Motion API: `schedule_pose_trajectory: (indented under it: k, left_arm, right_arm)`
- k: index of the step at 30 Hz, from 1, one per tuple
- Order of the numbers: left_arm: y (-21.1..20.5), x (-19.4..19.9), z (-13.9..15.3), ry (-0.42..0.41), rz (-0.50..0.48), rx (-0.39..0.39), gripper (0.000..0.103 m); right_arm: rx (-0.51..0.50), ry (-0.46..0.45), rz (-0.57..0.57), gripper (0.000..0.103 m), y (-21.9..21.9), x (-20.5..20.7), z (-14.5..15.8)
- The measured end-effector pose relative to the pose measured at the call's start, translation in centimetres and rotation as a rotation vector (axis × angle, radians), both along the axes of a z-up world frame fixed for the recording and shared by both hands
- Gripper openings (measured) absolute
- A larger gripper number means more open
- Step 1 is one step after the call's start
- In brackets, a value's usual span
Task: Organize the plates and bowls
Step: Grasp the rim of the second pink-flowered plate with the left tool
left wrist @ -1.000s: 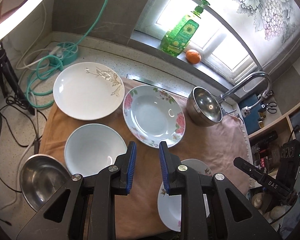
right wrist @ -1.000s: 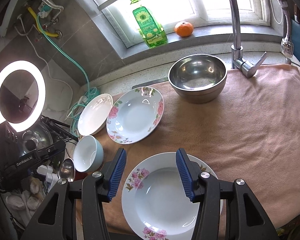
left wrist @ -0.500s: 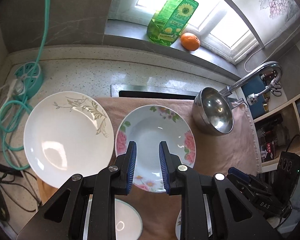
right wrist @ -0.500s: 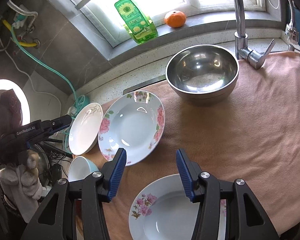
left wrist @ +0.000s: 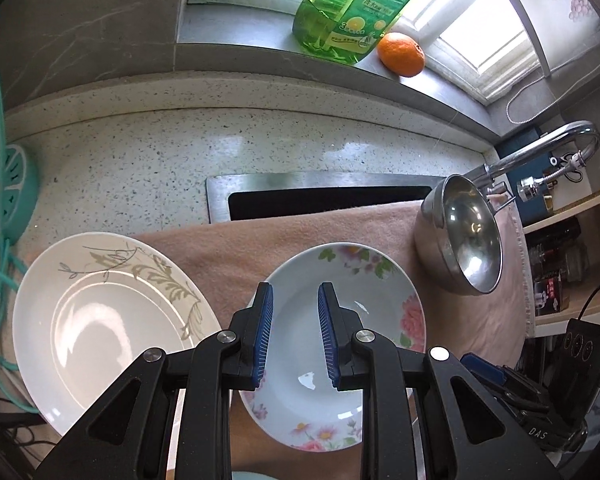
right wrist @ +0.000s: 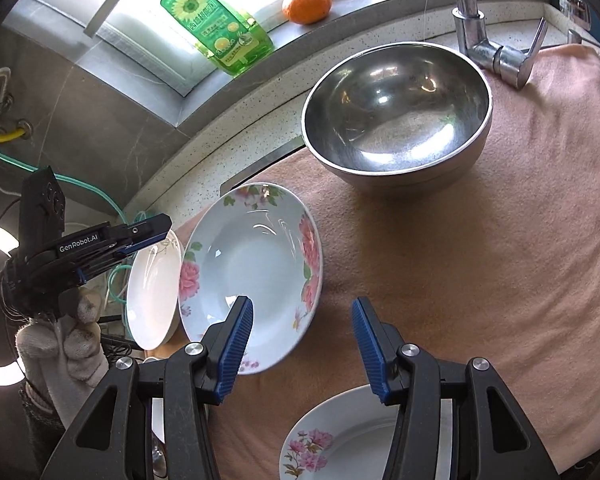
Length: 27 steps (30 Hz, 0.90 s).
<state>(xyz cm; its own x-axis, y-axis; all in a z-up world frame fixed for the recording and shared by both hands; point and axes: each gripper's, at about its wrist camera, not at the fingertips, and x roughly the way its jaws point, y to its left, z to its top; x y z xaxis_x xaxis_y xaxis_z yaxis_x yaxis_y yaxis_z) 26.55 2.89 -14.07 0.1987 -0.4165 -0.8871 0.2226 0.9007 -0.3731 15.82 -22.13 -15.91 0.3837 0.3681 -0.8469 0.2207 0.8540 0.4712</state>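
A flowered deep plate (left wrist: 380, 320) (right wrist: 260, 264) lies on the pink towel (left wrist: 300, 236) (right wrist: 480, 260). A white plate with a leaf pattern (left wrist: 100, 320) (right wrist: 152, 296) lies to its left. A steel bowl (left wrist: 464, 240) (right wrist: 396, 112) stands at the back right. A second flowered plate (right wrist: 340, 440) lies near the front. My left gripper (left wrist: 292, 336) is open and empty, low over the flowered deep plate; it shows in the right wrist view (right wrist: 156, 230) too. My right gripper (right wrist: 300, 344) is open and empty, by that plate's right rim.
A green soap bottle (left wrist: 352, 4) (right wrist: 216, 28) and an orange (left wrist: 400, 54) (right wrist: 306, 0) stand on the window sill. The tap (left wrist: 540, 152) (right wrist: 484, 48) is behind the steel bowl. A teal power strip (left wrist: 4, 196) and cables lie left. A sink slot (left wrist: 324, 200) shows behind the towel.
Both grippers have moved forward and lower toward the flowered deep plate. The light blue bowl and the small steel bowl have dropped out of view. Both stay open.
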Motion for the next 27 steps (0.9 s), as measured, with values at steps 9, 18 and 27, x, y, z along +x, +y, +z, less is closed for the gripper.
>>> schedule_pose_trajectory:
  k: [9,18,27]
  left_arm:
    - [-0.2,1.1,-1.6,0.035,-0.031,0.033,0.021]
    - [-0.7,1.8,-2.6,0.054,-0.049,0.038,0.021]
    - [-0.8,2.1,-3.1,0.061,-0.056,0.05,0.021]
  right_arm:
    - [-0.005,0.025,0.026,0.047,1.2,1.2,-1.2]
    - [-0.004,0.063,0.037,0.042,2.0,1.9,-2.7]
    - [0.017,0.098,0.059,0.034,2.9,2.3,-3.9]
